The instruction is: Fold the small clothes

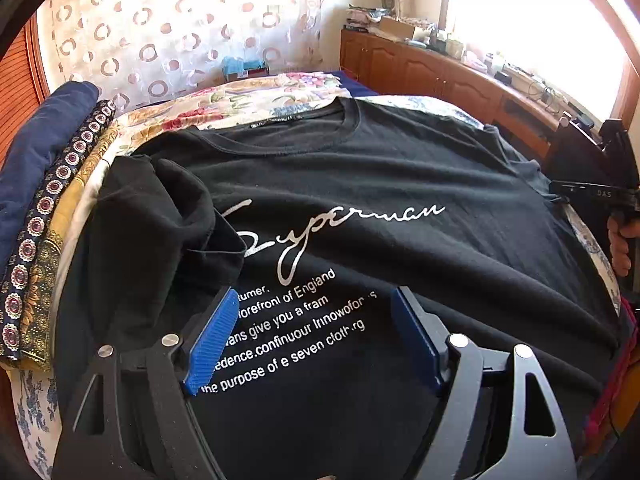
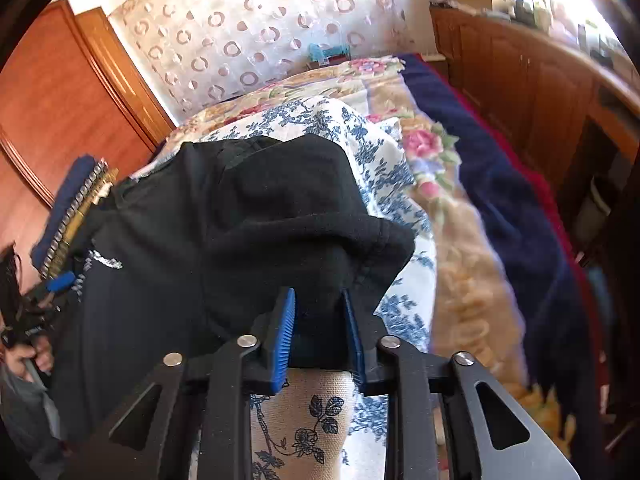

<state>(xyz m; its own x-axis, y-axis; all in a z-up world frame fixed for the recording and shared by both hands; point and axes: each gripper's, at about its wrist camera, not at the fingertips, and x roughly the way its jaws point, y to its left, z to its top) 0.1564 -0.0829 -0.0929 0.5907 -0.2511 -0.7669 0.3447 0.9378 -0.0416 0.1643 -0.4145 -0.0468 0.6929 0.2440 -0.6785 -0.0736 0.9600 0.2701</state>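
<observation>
- The black T-shirt (image 1: 360,184) lies face up on the bed (image 2: 468,240), its white script print (image 1: 340,220) and lines of small white lettering (image 1: 288,332) in full view.
- Neck of the shirt points to the far end of the bed, toward the ring-patterned curtain (image 1: 160,36).
- Left tongs (image 1: 312,336) hang just above the shirt's chest, blue pads spread wide, the lettering showing between them, nothing pinched.
- Just left of those tongs, one sleeve (image 1: 160,216) is already folded in over the shirt's body, covering the start of the script.
- Over to the right wrist view: right tongs (image 2: 318,336) are drawn narrow on a bunch of black cloth, the other sleeve (image 2: 304,216), which fills the gap between the blue pads.
- That sleeve rises from the tongs in a rumpled hump, lifted off the blue-and-white floral sheet (image 2: 384,168) beside the shirt.
- In the left wrist view the right tool shows at the shirt's right edge, a hand (image 1: 624,244) wrapped round its handle.
- Left of the shirt, at the bed's edge, sits a stack of folded fabrics (image 1: 44,216), navy with a medallion border.
- Beyond the shirt's right side runs a wooden cabinet (image 1: 432,72), cluttered on top, under a bright window (image 1: 536,12).
</observation>
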